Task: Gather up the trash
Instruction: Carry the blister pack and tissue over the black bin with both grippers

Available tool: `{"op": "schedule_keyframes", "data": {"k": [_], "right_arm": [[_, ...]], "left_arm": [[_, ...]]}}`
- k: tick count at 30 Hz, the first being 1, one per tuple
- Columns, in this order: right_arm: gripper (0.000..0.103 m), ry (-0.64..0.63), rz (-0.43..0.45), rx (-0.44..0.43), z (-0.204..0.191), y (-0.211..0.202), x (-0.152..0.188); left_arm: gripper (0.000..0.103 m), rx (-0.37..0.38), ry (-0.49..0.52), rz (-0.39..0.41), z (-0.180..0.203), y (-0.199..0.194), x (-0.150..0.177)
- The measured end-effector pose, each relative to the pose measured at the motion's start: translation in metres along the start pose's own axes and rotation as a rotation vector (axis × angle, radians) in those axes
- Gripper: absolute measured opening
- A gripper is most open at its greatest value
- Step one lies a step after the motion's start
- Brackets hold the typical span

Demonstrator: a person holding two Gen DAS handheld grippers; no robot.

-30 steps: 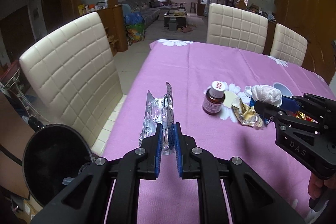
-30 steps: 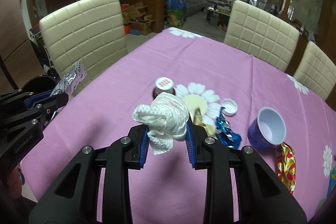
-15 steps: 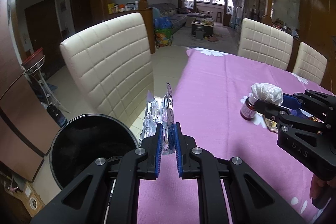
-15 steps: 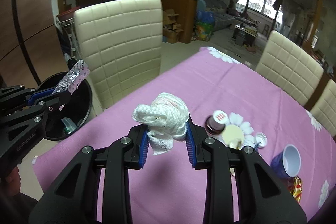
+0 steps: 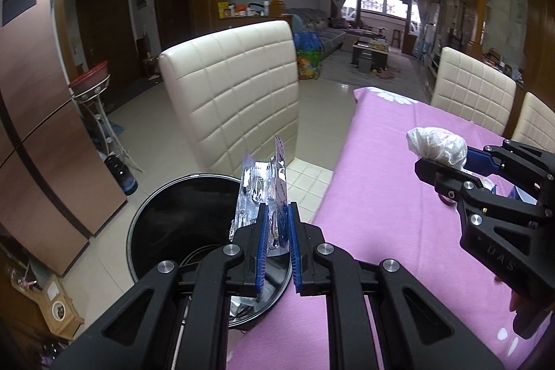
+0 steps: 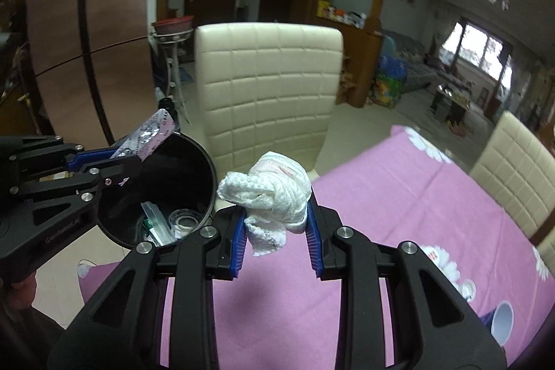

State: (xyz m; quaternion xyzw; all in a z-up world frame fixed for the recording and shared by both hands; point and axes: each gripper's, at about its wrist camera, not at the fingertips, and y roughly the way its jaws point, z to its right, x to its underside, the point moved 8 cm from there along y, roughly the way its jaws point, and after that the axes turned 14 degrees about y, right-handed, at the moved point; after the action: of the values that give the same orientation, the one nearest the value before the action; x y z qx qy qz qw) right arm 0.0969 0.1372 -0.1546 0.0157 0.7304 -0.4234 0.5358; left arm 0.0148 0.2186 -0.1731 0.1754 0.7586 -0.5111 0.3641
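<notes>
left gripper [image 5: 277, 231]: you're pinching the foil blister pack [image 5: 263, 193] tight, holding it right above the black trash bin [image 5: 166, 231]
right gripper [image 6: 277, 231]: you're squeezing the crumpled white tissue [image 6: 274, 193], hanging over the pink tablecloth [image 6: 399, 196] edge, just beside the bin
bin: sitting on the floor by the cream chair [image 5: 236, 96], already holding some trash

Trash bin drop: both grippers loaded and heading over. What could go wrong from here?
1. The right gripper holds the crumpled tissue over the pink tablecloth, not the black bin; released now, it would likely land on the table.
2. The left gripper pinches only the lower edge of the foil blister pack at the bin's table-side rim; it might flutter out.
3. The grippers are close; they could collide.
</notes>
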Motion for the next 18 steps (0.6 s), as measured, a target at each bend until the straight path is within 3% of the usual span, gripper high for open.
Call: {"op": "schedule_keyframes", "data": {"k": [5,14,18], "right_arm": [[0.03,-0.006,-0.031,-0.02,-0.012,0.011,-0.001],[0.03,-0.061,0.013,-0.218,-0.053,0.012,-0.013],[0.03,-0.083,0.037,-0.255,-0.071,0.012,-0.022]], "left_arm": [[0.012,-0.025,-0.022,-0.006,-0.014,-0.003,0.005],[0.012,-0.071,-0.059,-0.025,-0.036,-0.004,0.014],[0.012,-0.098,-0.083,-0.028,-0.048,-0.003,0.016]]}}
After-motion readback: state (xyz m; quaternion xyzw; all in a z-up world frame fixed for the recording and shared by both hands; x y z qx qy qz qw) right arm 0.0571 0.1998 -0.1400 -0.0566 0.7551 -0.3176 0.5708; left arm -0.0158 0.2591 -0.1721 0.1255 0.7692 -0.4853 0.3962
